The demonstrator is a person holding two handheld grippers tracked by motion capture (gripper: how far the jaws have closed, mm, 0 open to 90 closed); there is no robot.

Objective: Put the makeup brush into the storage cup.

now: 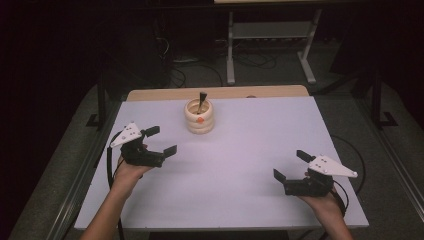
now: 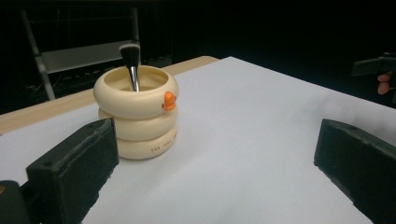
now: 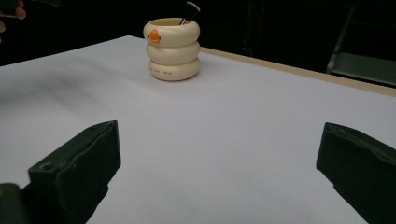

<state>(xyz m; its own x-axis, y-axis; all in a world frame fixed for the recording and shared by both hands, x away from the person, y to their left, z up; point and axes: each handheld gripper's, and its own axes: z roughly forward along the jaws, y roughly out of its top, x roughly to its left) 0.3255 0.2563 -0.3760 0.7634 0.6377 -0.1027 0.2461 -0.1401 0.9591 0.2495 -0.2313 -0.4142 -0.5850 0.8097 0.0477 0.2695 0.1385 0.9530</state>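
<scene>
A cream ringed cup (image 1: 199, 117) with an orange beak is seen upright near the far edge of the white table (image 1: 225, 170); a brush (image 1: 202, 98) stands in it. The left gripper (image 1: 163, 140) is held wide, empty, near the cup. The right gripper (image 1: 291, 165) is likewise spread wide, well apart.

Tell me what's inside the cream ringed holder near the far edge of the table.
A makeup brush stands in the cream holder, dark bristles up, metal ferrule showing above the rim. Its handle and the holder's bottom are hidden by the wall.
</scene>
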